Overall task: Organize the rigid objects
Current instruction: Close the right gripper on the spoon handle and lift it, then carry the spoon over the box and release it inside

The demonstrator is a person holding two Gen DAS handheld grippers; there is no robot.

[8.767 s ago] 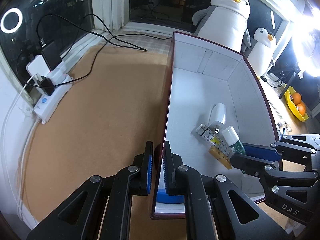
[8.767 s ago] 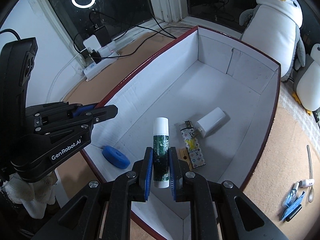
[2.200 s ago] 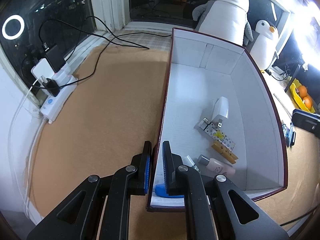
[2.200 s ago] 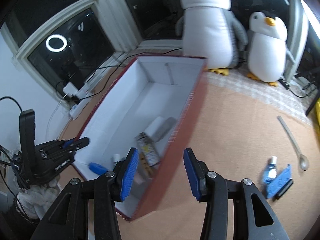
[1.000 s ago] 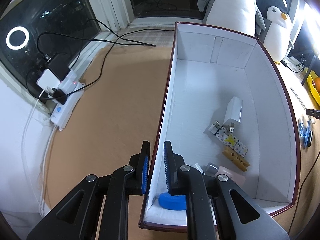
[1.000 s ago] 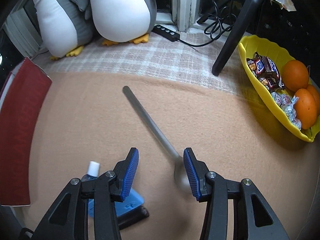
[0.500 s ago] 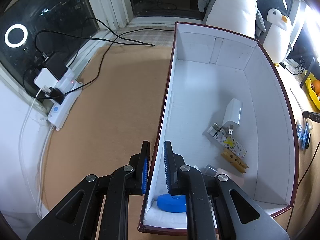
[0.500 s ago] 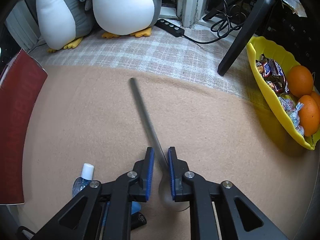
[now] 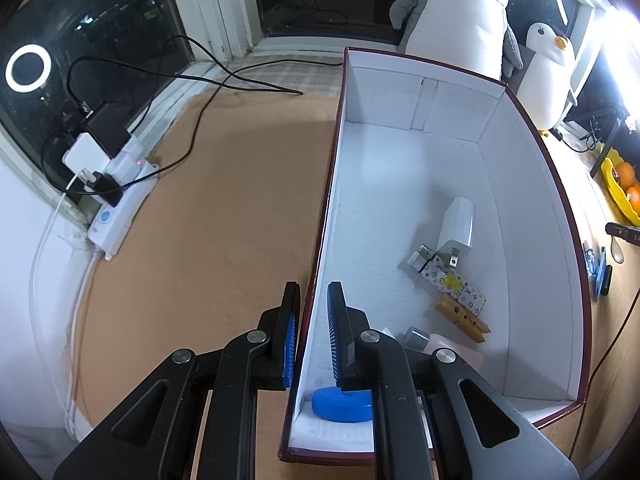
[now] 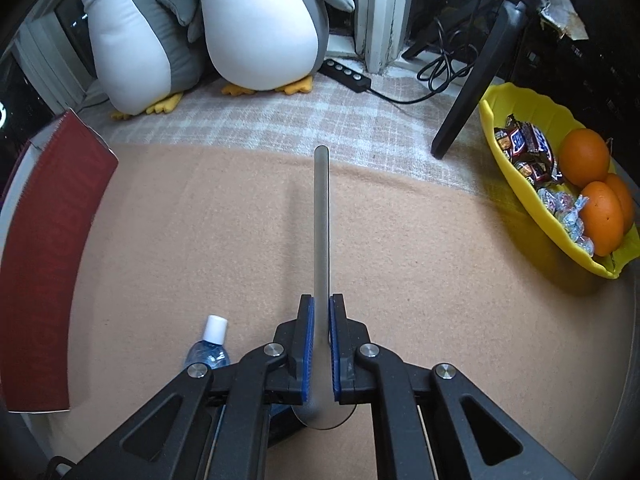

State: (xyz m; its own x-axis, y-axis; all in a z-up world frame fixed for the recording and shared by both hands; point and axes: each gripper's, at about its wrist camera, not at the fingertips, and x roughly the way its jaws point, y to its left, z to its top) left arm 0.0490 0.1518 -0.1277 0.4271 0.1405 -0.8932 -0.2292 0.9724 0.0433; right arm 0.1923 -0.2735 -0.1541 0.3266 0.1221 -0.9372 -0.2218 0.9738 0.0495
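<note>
My left gripper (image 9: pixel 312 332) is shut on the left wall of the dark red box (image 9: pixel 532 128), whose white inside holds a white charger (image 9: pixel 456 228), a patterned lighter (image 9: pixel 452 284), a wooden clothespin (image 9: pixel 462 318), a pink bottle (image 9: pixel 456 354) and a blue disc (image 9: pixel 340 400). My right gripper (image 10: pixel 320 320) is shut on a metal spoon (image 10: pixel 321 216) near its bowl, handle pointing away. A small blue bottle (image 10: pixel 210 348) lies just left of it. The box's red outer wall (image 10: pixel 52 248) is at far left.
A yellow tray (image 10: pixel 516 184) with oranges and sweets sits at right. Two plush penguins (image 10: pixel 256 28) and a black stand leg (image 10: pixel 472 84) are at the back. A power strip (image 9: pixel 116 208) with cables lies left of the box. A blue clip (image 9: pixel 598 272) lies right of the box.
My right gripper left the box, moved to the spoon on the blanket, closed on it and now holds it straight ahead. The left gripper kept its grip on the box wall.
</note>
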